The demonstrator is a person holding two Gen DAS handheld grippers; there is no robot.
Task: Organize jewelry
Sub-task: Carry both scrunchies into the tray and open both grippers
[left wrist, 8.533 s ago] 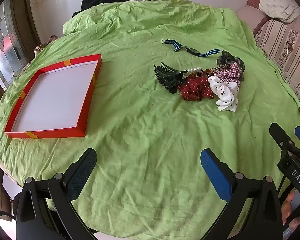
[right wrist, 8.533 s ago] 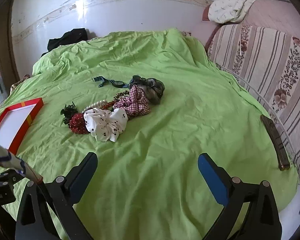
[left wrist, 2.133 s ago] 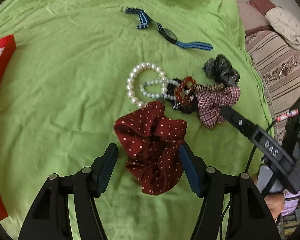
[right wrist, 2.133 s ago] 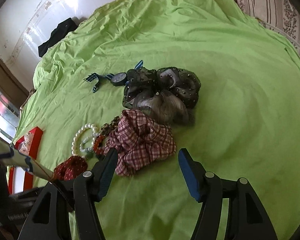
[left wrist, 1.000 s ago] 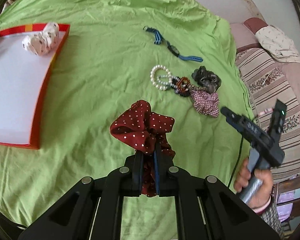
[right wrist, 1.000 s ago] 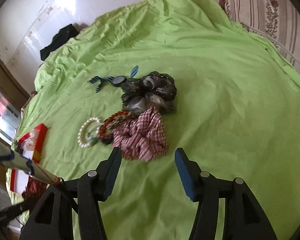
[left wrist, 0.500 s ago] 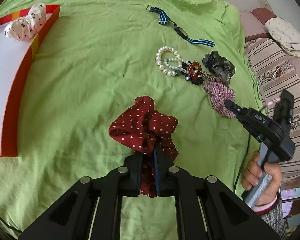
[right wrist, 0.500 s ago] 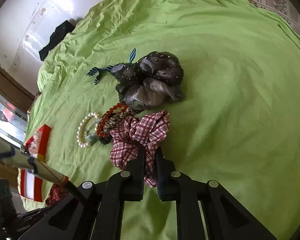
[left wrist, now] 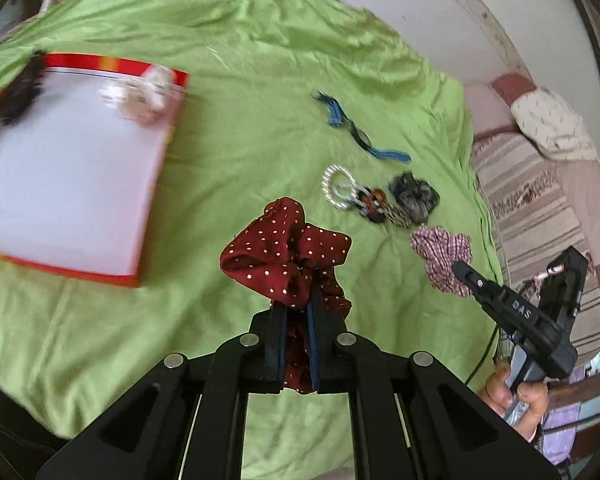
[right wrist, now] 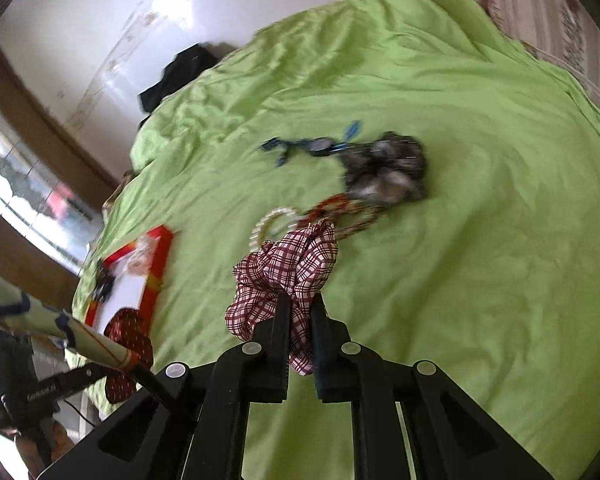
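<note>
My left gripper (left wrist: 298, 304) is shut on a dark red polka-dot scrunchie (left wrist: 284, 248) and holds it above the green cloth. My right gripper (right wrist: 300, 304) is shut on a red plaid scrunchie (right wrist: 288, 268), also lifted; it shows in the left wrist view (left wrist: 440, 256) too. The red-rimmed tray (left wrist: 156, 184) lies at the left with a white spotted scrunchie (left wrist: 144, 96) and a black hair clip (left wrist: 20, 92) in it. On the cloth lie a pearl bracelet (left wrist: 336, 186), a red-brown bead bracelet (left wrist: 376, 204), a grey-black scrunchie (left wrist: 414, 196) and a blue striped watch (left wrist: 360, 136).
The green cloth (left wrist: 240, 60) covers a round table whose edge runs along the bottom and right. A striped sofa (left wrist: 540, 200) with a cushion (left wrist: 552, 128) stands to the right. Dark clothing (right wrist: 176, 76) lies at the far edge by the wall.
Both grippers have lifted their scrunchies and swung left, so the tray is now more in view. The plaid scrunchie has left the pile and hangs from the right gripper.
</note>
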